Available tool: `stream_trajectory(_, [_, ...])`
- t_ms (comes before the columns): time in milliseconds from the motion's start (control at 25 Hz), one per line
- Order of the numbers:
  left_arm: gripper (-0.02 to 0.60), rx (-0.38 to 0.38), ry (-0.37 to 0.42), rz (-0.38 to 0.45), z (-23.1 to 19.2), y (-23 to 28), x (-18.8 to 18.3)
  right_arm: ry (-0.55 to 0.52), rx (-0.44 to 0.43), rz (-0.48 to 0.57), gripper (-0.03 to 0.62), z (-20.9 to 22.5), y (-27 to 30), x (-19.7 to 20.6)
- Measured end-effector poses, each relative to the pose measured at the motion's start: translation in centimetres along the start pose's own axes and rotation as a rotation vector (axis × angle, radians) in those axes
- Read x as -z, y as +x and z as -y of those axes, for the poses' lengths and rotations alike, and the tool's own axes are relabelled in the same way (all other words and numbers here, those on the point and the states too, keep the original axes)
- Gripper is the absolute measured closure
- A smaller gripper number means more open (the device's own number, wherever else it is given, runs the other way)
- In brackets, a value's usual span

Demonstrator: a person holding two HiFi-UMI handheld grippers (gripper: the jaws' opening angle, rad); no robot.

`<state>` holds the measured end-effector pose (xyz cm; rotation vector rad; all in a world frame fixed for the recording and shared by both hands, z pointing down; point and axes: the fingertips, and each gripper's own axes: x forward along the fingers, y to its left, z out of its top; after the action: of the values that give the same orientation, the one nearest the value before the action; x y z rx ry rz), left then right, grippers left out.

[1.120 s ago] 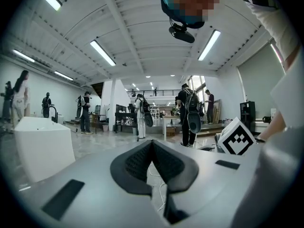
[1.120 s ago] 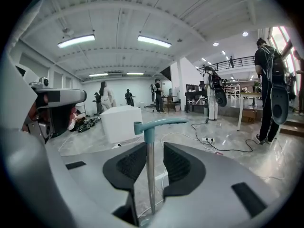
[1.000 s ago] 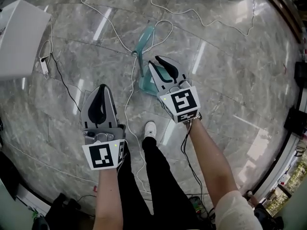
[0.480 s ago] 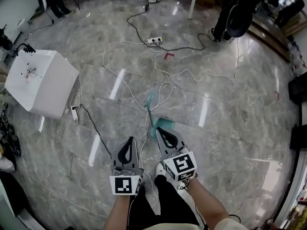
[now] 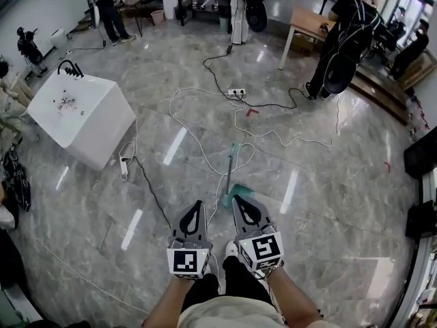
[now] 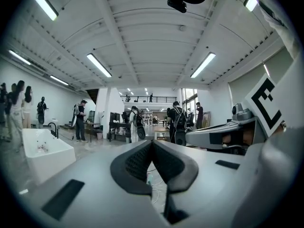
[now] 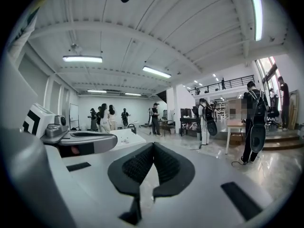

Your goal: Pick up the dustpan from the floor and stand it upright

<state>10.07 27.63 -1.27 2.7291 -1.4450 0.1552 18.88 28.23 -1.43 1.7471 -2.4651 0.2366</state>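
I'm holding both grippers side by side at the bottom of the head view. The left gripper [image 5: 194, 204] [image 6: 152, 142] has its jaws together with nothing between them, and the right gripper [image 5: 240, 199] [image 7: 153, 145] is the same. The teal dustpan [image 5: 231, 190] sits on the marble floor [image 5: 321, 203] just past the right jaws' tips, its long handle running away from me. A white sink unit [image 5: 82, 115] stands well off to the left.

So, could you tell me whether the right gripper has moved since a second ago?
Yes: the right gripper has risen away from the floor and the dustpan left on it; its tongs are shut, empty.
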Motion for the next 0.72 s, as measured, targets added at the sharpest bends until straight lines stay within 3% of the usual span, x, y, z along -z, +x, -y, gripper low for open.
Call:
stream_trajectory(160, [0.574,0.060,0.011,-0.032,-0.3,-5.6,-1.6,0.029,0.037,0.040,0.577,-5.0,-2.5,-2.0])
stream_trajectory(360, [0.574,0.012,0.031,-0.038,-0.8,-10.8,-2.6,0.022,-0.001,0.034,0.577,-9.4,-4.8,-2.7])
stream_trajectory(720, [0.574,-0.028,-0.010,0.009,1.7,-9.6,-4.3,-0.025,-0.030,0.025,0.577,-7.1,-6.9,-4.0])
